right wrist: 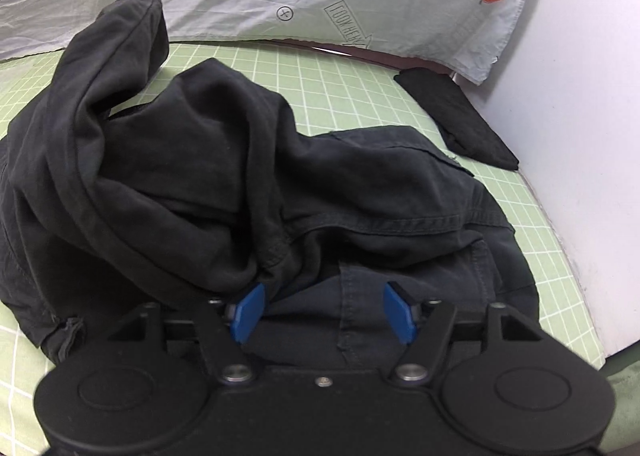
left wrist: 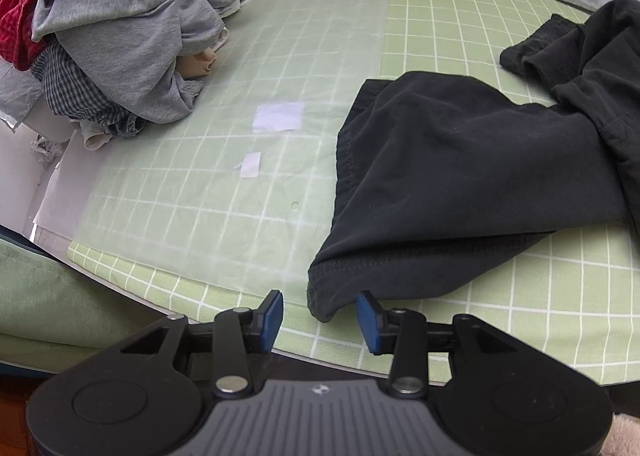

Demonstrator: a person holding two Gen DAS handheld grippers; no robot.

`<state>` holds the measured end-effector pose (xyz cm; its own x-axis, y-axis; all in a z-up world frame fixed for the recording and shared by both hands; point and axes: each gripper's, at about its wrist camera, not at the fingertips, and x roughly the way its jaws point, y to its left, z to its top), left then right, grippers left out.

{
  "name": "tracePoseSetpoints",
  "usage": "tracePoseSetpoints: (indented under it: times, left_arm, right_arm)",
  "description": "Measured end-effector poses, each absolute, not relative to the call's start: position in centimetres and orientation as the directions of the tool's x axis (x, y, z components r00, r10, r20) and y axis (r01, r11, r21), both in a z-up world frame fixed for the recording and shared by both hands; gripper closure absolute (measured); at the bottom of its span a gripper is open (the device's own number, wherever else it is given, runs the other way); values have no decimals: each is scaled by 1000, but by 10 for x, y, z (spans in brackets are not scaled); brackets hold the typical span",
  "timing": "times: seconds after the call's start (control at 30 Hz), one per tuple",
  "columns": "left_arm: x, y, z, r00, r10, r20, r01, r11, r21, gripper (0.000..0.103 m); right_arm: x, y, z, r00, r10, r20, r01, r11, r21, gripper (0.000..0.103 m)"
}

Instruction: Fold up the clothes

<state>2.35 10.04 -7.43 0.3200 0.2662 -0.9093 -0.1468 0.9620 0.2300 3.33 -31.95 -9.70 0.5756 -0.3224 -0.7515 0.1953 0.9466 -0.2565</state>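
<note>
Pants [left wrist: 440,160] on mat [left wrist: 460,36] right, clothes pile [left wrist: 120,40] far left.

Soft even light, sharp, fisheye-bent edges

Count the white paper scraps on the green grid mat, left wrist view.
2. The larger scrap lies mid-mat, left of the black garment; the smaller scrap sits just below it. More may be hidden under the clothes pile.
</note>
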Motion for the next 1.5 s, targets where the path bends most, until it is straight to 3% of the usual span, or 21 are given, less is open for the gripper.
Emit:
tracePoseSetpoints:
  times: [0.3,0.57,0.83,1.13,1.5]
  left_arm:
    - [55,99,-49,443,161,-882,-176,980,91,59]
    - [83,64,-85,418,73,-905,-59,997,53,59]
    - [103,61,-144,304,63,-951,-61,997,47,54]
    - [123,48,-109,375,72,-924,-40,997,61,54]
    - [211,-29,-99,441,-84,-894,147,989,-20,43]
  right_arm:
    - [30,-318,-89,588,-342,-733,225,940,-257,34]
    - [20,-331,-77,579,-371,-726,299,925,-234,27]
    - [29,-336,-63,600,-389,-699,336,916,-221,25]
    - [37,-357,-54,592,-445,-673,424,881,-209,23]
    - [77,-399,-69,533,-473,-702,530,833,-159,21]
